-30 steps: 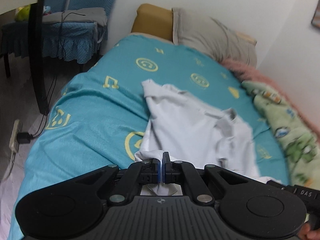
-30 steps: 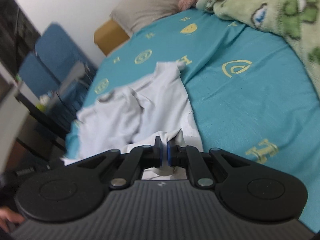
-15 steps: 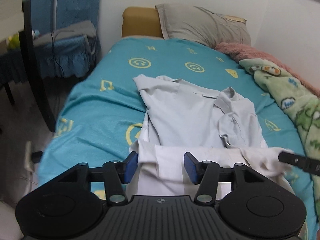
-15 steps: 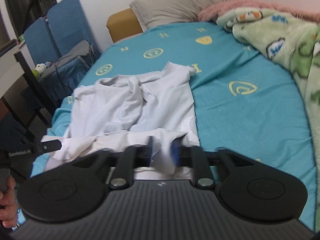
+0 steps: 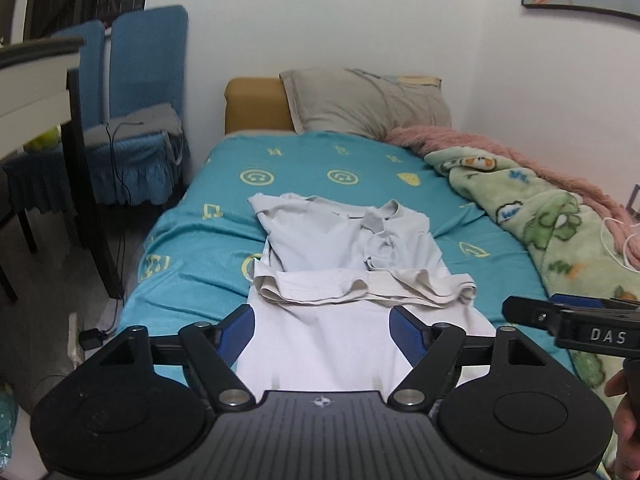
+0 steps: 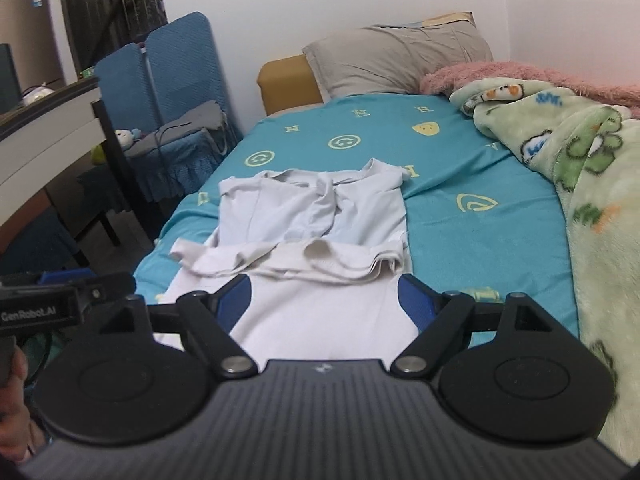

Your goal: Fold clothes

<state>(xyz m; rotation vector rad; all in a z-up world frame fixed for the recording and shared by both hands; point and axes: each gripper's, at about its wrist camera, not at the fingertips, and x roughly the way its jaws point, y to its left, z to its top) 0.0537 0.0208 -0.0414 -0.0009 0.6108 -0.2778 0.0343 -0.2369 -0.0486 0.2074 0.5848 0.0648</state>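
Left gripper (image 5: 321, 330): fingers spread wide, nothing between them, held over the near end of the shirt; its black housing fills the bottom of its own view and hides the shirt's nearest edge.

Right gripper (image 6: 324, 294): likewise spread wide and empty, over the same near end. Its tip also juts in at the right edge of the left view, cut off by the frame, with part of a hand (image 5: 626, 432) below it.

Left hand (image 6: 14, 408): only a sliver shows at the left edge of the right view.

Shirt (image 5: 344, 248): pale grey-white, lying lengthwise on the bed sheet (image 5: 320, 168), roughly centred. Its hem is turned up into a rumpled band across the middle; the collar end lies farther off, creased, and sleeves are hard to separate from the body.

Fleece blanket (image 5: 540, 220): green, cartoon-printed, heaped along the right side, apart from the shirt; a pink furry cover (image 5: 460, 140) lies behind it.

Pillow (image 5: 364, 100): grey, at the head.

Chairs (image 5: 140, 80): blue, left of bed, partly behind a dark table leg.
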